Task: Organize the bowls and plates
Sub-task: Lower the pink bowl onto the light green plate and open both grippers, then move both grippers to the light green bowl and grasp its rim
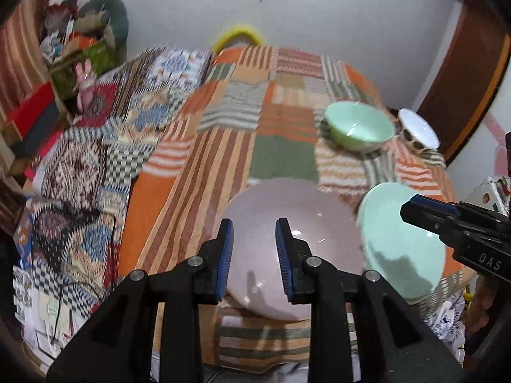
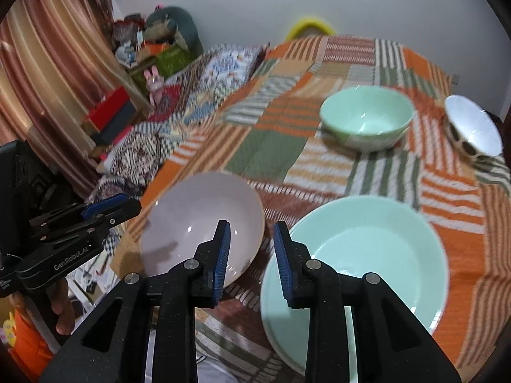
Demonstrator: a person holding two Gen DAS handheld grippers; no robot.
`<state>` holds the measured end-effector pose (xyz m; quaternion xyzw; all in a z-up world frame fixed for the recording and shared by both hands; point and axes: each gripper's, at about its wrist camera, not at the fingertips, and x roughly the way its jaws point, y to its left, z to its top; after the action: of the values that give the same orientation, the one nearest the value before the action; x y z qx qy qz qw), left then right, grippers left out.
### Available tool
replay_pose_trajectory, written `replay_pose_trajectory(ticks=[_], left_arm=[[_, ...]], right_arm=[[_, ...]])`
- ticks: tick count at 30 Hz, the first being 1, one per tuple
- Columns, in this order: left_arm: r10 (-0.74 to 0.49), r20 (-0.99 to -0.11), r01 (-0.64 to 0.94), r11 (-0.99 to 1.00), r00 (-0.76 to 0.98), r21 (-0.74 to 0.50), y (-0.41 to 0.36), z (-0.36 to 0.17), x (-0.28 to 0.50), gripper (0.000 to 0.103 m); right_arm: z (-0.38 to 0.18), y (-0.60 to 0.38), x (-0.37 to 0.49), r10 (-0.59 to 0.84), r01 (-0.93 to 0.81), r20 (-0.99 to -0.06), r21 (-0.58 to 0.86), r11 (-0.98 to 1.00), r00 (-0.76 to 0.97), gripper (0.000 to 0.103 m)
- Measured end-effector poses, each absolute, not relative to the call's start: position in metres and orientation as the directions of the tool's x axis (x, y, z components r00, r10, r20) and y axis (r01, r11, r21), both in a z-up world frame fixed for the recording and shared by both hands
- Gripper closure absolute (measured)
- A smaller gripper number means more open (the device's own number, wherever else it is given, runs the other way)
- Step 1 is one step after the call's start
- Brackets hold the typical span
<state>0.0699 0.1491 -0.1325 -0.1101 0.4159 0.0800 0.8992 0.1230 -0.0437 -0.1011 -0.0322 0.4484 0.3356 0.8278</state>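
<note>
Patchwork cloth (image 2: pixel 271 150) is covering the table, carrying two plates and two bowls. Beside the mint plate (image 2: pixel 367 255) is sitting the pink plate (image 2: pixel 204 220); beyond it are sitting the green bowl (image 2: pixel 367 121) and white bowl (image 2: pixel 472 124). Left claw (image 1: pixel 254 252) and right claw (image 2: pixel 251 255) are hovering apart, gripping nothing.

We see even indoor light, small glints on the pink plate (image 1: pixel 293 249), motion blur over the patchwork cloth (image 2: pixel 319 159), and dark, curved fisheye corners.
</note>
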Motion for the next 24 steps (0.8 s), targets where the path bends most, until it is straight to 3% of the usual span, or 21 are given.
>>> replay_pose_trajectory(ticks=[6,10,13,17,24], left_arm=[[0.044,-0.697,-0.171,0.979,0.716,-0.114,0.125,-0.095,0.077,0.062],[0.033,-0.651,-0.121,0.988,0.758,-0.091,0.108,-0.072,0.089,0.061],[0.035,-0.614,-0.104,0.992,0.788,-0.076,0.101,-0.056,0.097,0.054],[0.013,-0.579,-0.074,0.994,0.815,-0.081,0.094,-0.039,0.117,0.047],[-0.032,-0.604,-0.039,0.994,0.796,-0.105,0.086,-0.043,0.163,0.047]], right_arm=[[-0.072,-0.069,0.125,0.527,-0.557,-0.713,0.229,0.798,0.462,0.071],[-0.053,-0.090,0.131,0.517,-0.527,-0.671,0.215,0.822,0.532,0.056],[-0.041,-0.103,0.140,0.498,-0.498,-0.647,0.205,0.843,0.577,0.051],[-0.033,-0.114,0.156,0.493,-0.469,-0.632,0.223,0.855,0.598,0.050],[-0.031,-0.121,0.190,0.472,-0.433,-0.633,0.230,0.872,0.614,0.049]])
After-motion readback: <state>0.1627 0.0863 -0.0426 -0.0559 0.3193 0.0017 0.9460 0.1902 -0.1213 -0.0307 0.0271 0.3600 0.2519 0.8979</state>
